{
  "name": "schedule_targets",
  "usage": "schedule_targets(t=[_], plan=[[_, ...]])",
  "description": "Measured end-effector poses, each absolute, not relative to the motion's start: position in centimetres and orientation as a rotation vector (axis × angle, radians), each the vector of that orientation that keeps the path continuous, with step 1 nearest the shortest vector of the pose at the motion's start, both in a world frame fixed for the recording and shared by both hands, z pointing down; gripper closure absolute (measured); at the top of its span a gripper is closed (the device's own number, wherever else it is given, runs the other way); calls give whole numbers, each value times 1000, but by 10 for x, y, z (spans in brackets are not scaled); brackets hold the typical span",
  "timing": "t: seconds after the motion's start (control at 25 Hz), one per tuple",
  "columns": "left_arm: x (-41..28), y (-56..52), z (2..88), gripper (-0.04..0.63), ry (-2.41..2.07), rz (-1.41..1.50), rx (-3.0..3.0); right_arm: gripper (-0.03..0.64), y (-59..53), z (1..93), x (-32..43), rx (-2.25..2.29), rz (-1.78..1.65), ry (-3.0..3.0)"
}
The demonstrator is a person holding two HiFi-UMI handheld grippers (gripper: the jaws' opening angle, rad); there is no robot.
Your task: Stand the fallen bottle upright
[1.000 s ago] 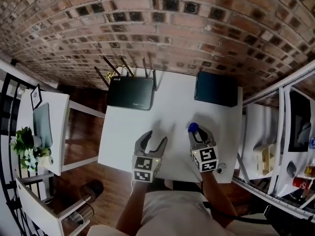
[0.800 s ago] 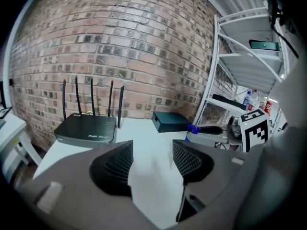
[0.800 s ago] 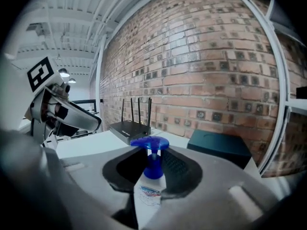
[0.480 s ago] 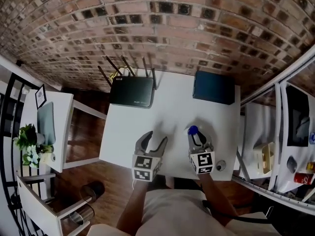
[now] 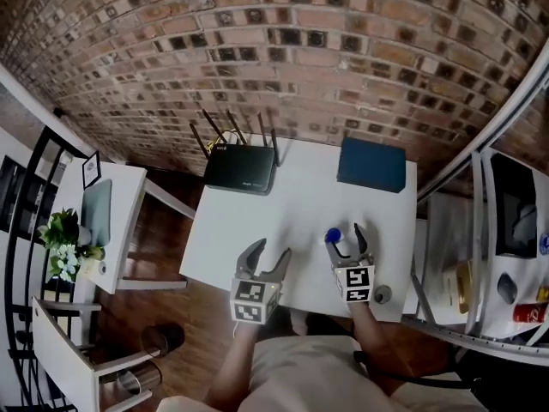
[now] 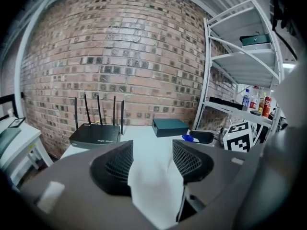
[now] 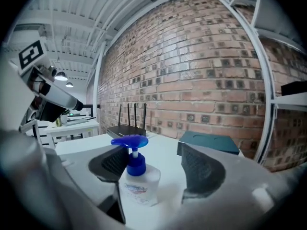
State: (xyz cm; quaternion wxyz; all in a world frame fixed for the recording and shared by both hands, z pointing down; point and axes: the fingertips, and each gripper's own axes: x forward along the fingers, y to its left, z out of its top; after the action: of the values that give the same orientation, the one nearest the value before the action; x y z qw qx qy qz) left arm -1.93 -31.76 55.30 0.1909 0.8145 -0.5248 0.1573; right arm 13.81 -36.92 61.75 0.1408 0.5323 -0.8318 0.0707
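A clear pump bottle with a blue pump head (image 7: 138, 178) stands upright on the white table (image 5: 300, 196); in the head view only its blue top (image 5: 333, 235) shows clearly. My right gripper (image 5: 345, 242) is around it and its jaws are opening. In the right gripper view (image 7: 156, 169) the bottle stands close by the left pad, and a clear gap separates it from the right pad. My left gripper (image 5: 271, 257) hovers open over the table's near edge, to the left, with nothing between its fingers (image 6: 152, 164).
A black router with antennas (image 5: 241, 167) and a dark teal box (image 5: 371, 165) sit at the table's far side by the brick wall. A small round object (image 5: 383, 293) lies near the front right corner. A side table with a plant (image 5: 64, 247) stands left, metal shelving (image 5: 506, 256) right.
The right jaws, shut on the bottle before, have spread apart and the bottle stands free. The left gripper has lifted and drifted slightly.
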Motion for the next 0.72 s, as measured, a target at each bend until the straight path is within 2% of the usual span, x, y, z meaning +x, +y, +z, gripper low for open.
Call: schedule_targets(t=[0.16,0.4,0.72], plan=[[-20,-290,554,316,-1505,479,2276,166,-372,623,149,1605,320,-2437],[-35,-250,560,316,-1510,502,2251,41,-369,631,134,1536,379,-2519],[-67,-196,552,316,-1470,436,2281,41,-348,645,101,1520,503,-2481]])
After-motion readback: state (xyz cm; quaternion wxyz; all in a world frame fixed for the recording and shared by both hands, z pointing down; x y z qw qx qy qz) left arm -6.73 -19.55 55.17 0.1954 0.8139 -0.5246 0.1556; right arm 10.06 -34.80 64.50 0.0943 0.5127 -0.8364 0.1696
